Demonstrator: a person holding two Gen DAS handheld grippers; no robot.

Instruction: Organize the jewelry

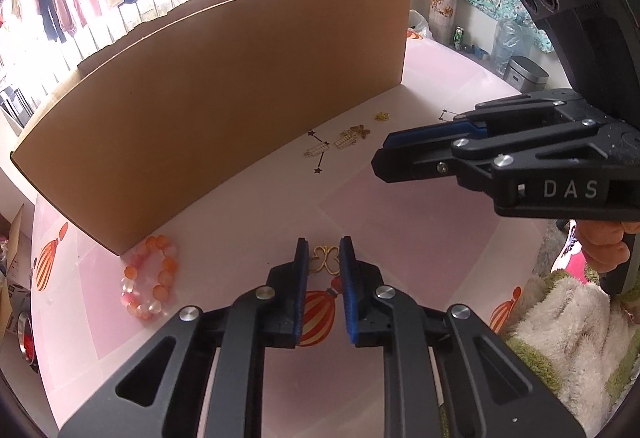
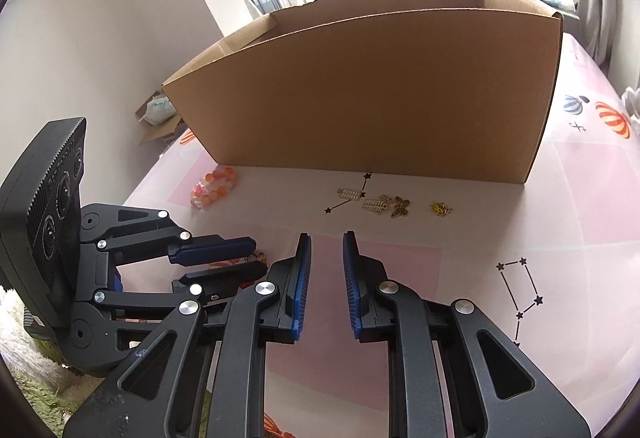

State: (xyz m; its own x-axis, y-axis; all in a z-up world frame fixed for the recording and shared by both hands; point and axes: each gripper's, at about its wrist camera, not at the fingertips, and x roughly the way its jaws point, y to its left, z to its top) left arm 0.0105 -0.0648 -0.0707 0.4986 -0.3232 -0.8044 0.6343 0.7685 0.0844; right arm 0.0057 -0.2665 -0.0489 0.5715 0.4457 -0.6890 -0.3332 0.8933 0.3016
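White "DAS" lettering marks the right claw (image 1: 378,154), parted and empty. The left claw (image 1: 324,258) pinches a gold butterfly charm (image 1: 325,259) on the table (image 1: 400,222), beside the cardboard box (image 1: 224,118).

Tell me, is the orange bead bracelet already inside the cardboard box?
No, the bead bracelet lies on the table just outside the near corner of the cardboard box.
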